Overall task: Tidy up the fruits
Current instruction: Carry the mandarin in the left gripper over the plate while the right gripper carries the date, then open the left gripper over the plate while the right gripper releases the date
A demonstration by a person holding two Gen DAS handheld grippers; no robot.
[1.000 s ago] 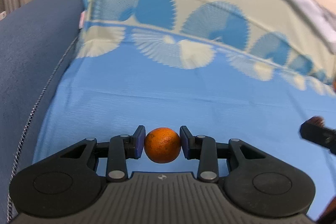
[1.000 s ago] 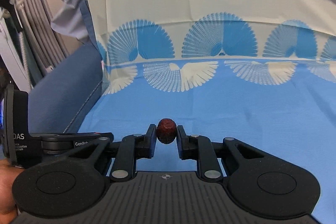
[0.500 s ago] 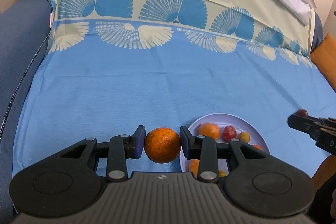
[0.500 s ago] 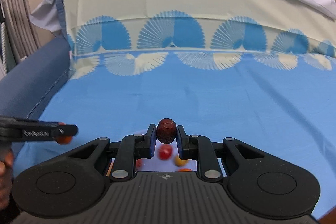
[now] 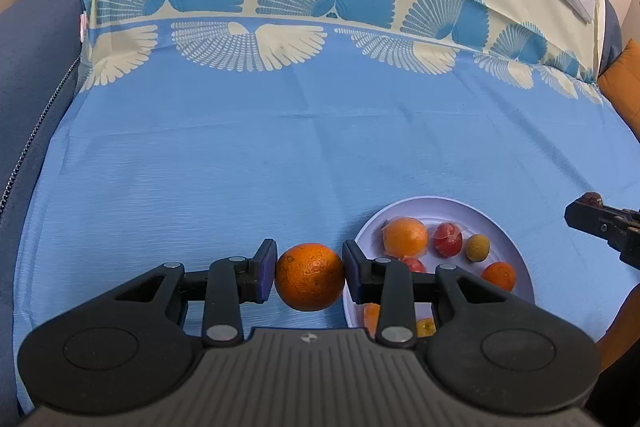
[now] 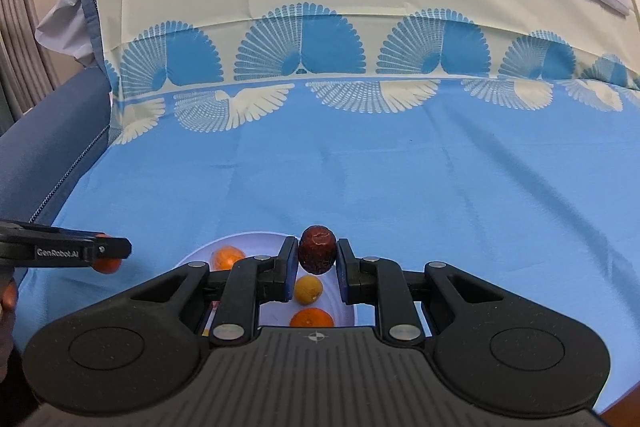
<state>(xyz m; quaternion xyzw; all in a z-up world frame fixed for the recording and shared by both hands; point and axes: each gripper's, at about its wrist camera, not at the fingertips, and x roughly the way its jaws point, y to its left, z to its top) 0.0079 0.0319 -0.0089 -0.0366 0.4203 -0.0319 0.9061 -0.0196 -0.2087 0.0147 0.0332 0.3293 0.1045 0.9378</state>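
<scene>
1. The one legible marking is "GenRobot.AI" in pale letters along the side of the left gripper point(image 6: 105, 254), where it enters the right wrist view from the left edge.
2. In its own view, the left gripper point(image 5: 309, 270) points level over the blue cloth point(image 5: 240, 163), just left of the plate point(image 5: 500, 223). Its jaws are clamped on an orange point(image 5: 309, 276), one blue pad pressed against each side.
3. The right gripper point(image 6: 318, 259) hangs above the plate point(image 6: 256, 241), near its far rim, and pinches a dark red, wrinkled fruit point(image 6: 317, 255) between its pads.
4. From the left wrist view, the right gripper point(image 5: 588, 207) shows side-on at the right edge, the dark fruit point(image 5: 593, 198) at its tip, beyond the plate's right side.
5. On the white plate lie a second orange point(image 5: 404, 237), a red fruit point(image 5: 447, 239), a small yellow-green fruit point(image 5: 477, 247) and a small mandarin point(image 5: 498, 275); other pieces are partly hidden behind the left gripper's finger.
6. A dark hand point(image 6: 7, 301) is just visible at the left edge of the right wrist view.
</scene>
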